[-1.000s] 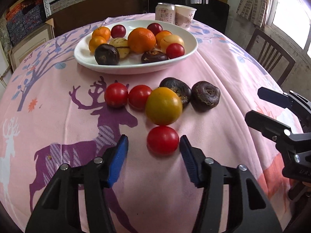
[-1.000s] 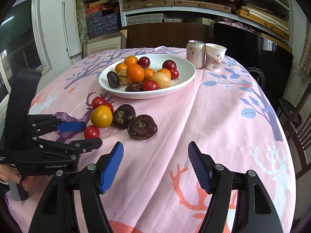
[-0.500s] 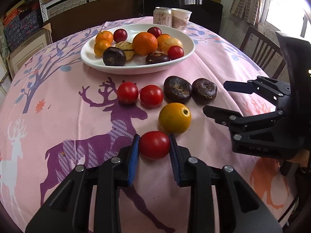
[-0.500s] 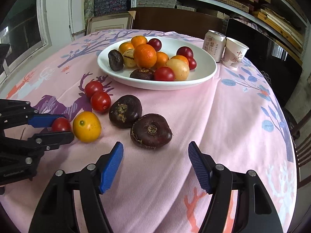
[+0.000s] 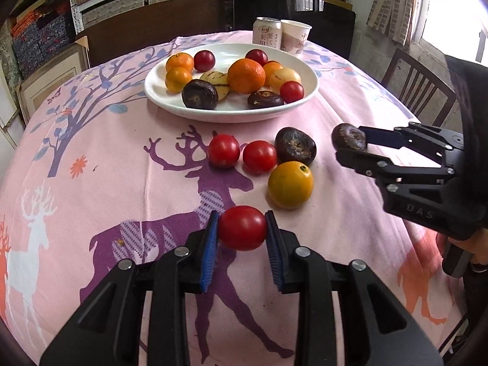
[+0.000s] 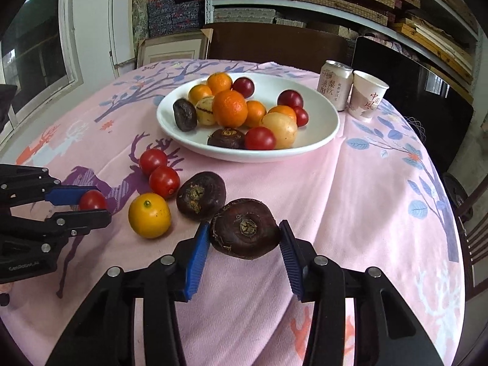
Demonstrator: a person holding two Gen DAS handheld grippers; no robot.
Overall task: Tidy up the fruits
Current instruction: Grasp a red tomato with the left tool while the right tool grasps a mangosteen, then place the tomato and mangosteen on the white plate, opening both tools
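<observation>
Since the earlier frame, our left gripper (image 5: 242,228) has pinched the smooth, easily bruised red tomato (image 5: 242,228) at its widest girth; our right gripper (image 6: 245,236), closing, flanks the firm dark fruit (image 6: 245,233), both at 6 o'clock of the plate (image 6: 323,140).

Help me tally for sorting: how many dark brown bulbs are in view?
4 bulbs: two in the plate, left and front; one on the tablecloth; one between the right claw's closing jaws. More may hide underneath.
</observation>
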